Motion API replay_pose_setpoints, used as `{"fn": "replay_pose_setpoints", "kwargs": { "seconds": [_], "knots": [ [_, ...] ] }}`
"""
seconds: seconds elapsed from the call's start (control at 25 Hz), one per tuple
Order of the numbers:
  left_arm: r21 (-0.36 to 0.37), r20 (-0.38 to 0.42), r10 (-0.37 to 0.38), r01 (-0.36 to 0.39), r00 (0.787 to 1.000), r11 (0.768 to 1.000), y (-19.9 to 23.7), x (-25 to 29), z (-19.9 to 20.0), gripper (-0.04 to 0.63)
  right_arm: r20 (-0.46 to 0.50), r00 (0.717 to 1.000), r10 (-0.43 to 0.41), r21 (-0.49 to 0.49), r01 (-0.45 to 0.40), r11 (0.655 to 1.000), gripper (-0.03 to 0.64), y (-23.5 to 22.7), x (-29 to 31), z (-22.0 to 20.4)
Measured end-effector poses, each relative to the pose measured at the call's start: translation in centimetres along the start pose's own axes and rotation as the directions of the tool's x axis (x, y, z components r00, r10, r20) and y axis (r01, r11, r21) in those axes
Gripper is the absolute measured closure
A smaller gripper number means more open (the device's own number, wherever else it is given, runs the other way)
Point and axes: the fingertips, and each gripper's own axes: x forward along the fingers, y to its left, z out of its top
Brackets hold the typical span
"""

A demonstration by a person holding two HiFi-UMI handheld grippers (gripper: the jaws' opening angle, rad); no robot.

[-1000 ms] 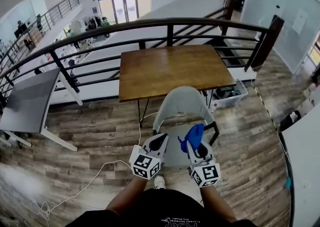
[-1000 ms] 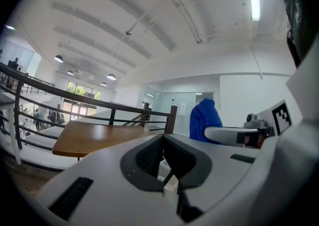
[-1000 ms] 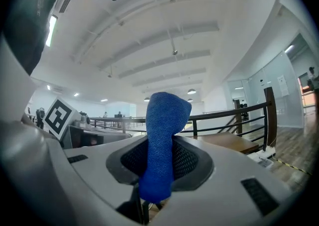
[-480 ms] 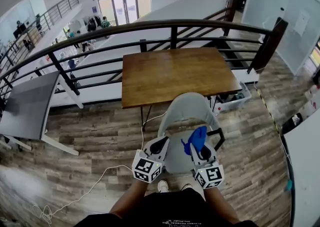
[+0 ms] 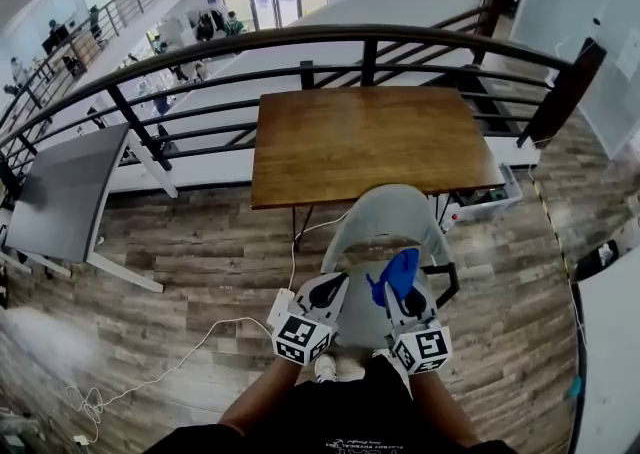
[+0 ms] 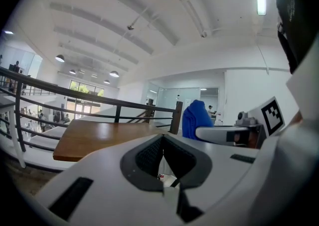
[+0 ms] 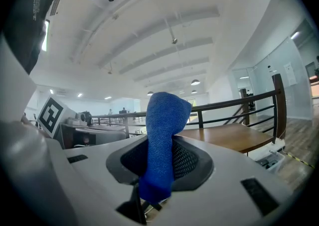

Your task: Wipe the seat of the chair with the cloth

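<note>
The person stands at the front edge of the grey chair (image 5: 386, 216), both bare forearms reaching forward and down side by side from the bottom of the head view. Each hand carries its tool over the seat with the marker cube nearest the body and the tips aimed toward the backrest.

The left claw (image 6: 162, 139) hangs over the seat's left side. Its dark pads are pressed together at the tip with nothing between them.

The right claw (image 7: 164, 145) hangs over the seat's right side, level with the left one and a little apart from it. It pinches the blue cloth (image 7: 162, 135). One folded end of the cloth stands up past the tips, toward the backrest, and a shorter end hangs back below the pads. Whether the cloth touches the seat cannot be told.

Beyond the backrest stands a wooden counter (image 5: 368, 140) against a dark railing (image 5: 330, 37).
</note>
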Motion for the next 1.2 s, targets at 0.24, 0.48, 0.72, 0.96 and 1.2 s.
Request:
{"fn": "replay_pose_setpoints", "kwargs": {
  "seconds": [0.24,0.48,0.72,0.96,1.2],
  "knots": [
    [0.005,-0.028,0.095,-0.095,0.995,0.995,1.2,3.1,-1.1,0.588,-0.029,0.996,0.082,0.015,-0.082,0.997,0.507,-2.6,2.3,-0.8],
    [-0.048,-0.066,0.172,-0.175,0.983,0.983,1.7,6.4,-1.6,0.588,-0.066,0.982,0.175,0.046,-0.172,0.984,0.508,-5.2,4.5,-1.8],
    [-0.087,-0.097,0.259,-0.268,0.961,0.960,3.2,8.9,-3.6,0.588,-0.122,0.950,0.286,0.075,-0.279,0.957,0.507,-6.8,6.4,-4.1],
    [-0.138,-0.121,0.395,-0.410,0.911,0.902,6.8,9.0,-6.1,0.588,-0.181,0.897,0.404,0.095,-0.393,0.915,0.507,-7.0,8.5,-7.5],
    [-0.186,-0.162,0.414,-0.440,0.896,0.879,9.9,9.7,-9.4,0.588,-0.233,0.876,0.423,0.120,-0.406,0.906,0.508,-6.9,11.6,-11.4]
  ]
}}
